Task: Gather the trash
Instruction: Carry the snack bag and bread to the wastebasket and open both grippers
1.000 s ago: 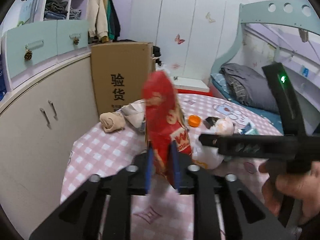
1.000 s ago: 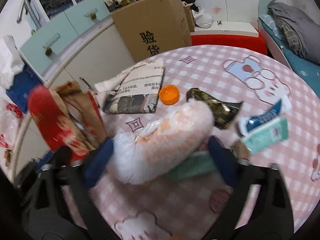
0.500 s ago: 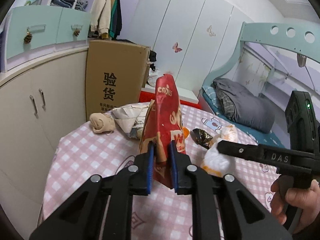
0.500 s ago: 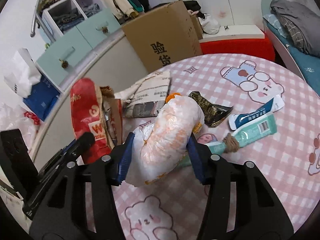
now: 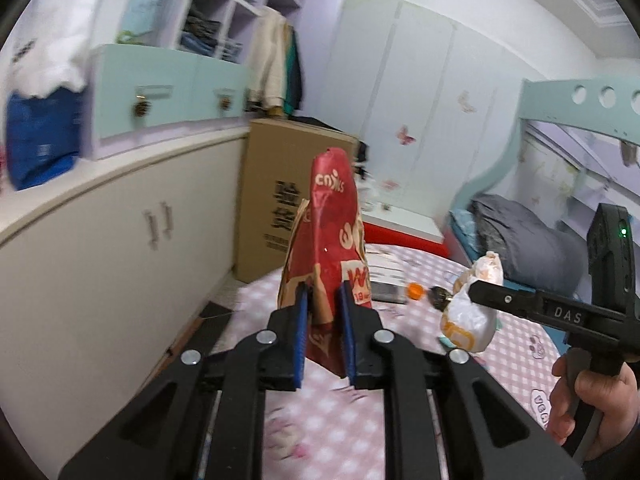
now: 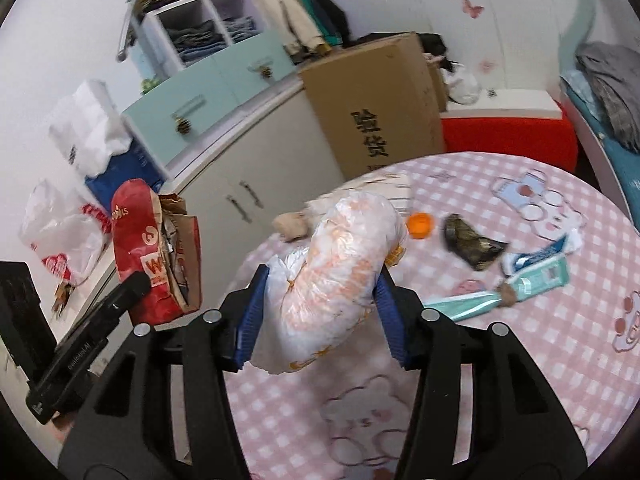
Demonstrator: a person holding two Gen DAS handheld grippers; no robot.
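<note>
Both claws have risen, left claw (image 5: 323,312) pinching red bag (image 5: 330,240), right claw (image 6: 318,312) white bag (image 6: 336,276).

1 red paper bag (image 5: 334,240), 1 white plastic bag (image 6: 336,276), 2 tubes (image 6: 536,268), 1 orange cap (image 6: 420,225), 1 dark wrapper (image 6: 472,242)

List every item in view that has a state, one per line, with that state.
left gripper: shut on red snack bag
red snack bag: upright, top open, held off the table
right gripper: shut on white plastic bag
white plastic bag: stuffed, lifted
orange cap: lying on table
toothpaste tube: lying flat
cabinet doors: closed
</note>
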